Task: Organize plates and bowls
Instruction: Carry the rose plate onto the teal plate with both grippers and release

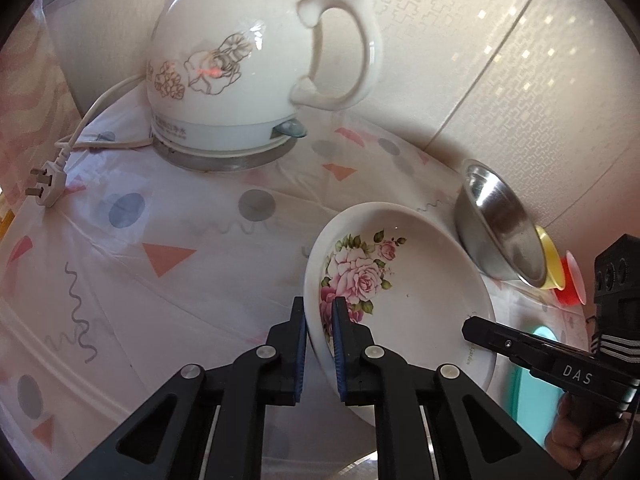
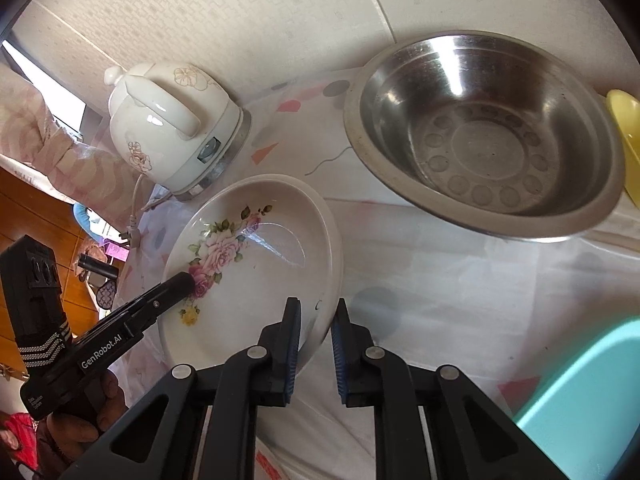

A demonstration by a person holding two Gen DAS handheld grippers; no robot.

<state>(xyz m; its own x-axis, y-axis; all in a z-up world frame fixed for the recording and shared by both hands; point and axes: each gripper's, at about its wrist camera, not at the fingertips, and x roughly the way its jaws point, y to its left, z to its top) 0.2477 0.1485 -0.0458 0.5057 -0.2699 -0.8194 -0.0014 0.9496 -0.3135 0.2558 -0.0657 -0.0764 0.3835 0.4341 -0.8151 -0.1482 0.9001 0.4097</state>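
White kettle [image 1: 236, 76] at 11 o'clock on the patterned surface [image 1: 132, 240]. Rose-printed plate [image 1: 400, 292] at centre, tilted, its rim clamped at 9 o'clock by the left tool [image 1: 319, 312] and at 3 o'clock by the right tool [image 2: 316, 312]. Steel bowl [image 2: 484, 136] at 2 o'clock beside the plate, near the wall.

Glossy ceramic plate [image 1: 408, 280], brushed steel bowl [image 2: 484, 140]
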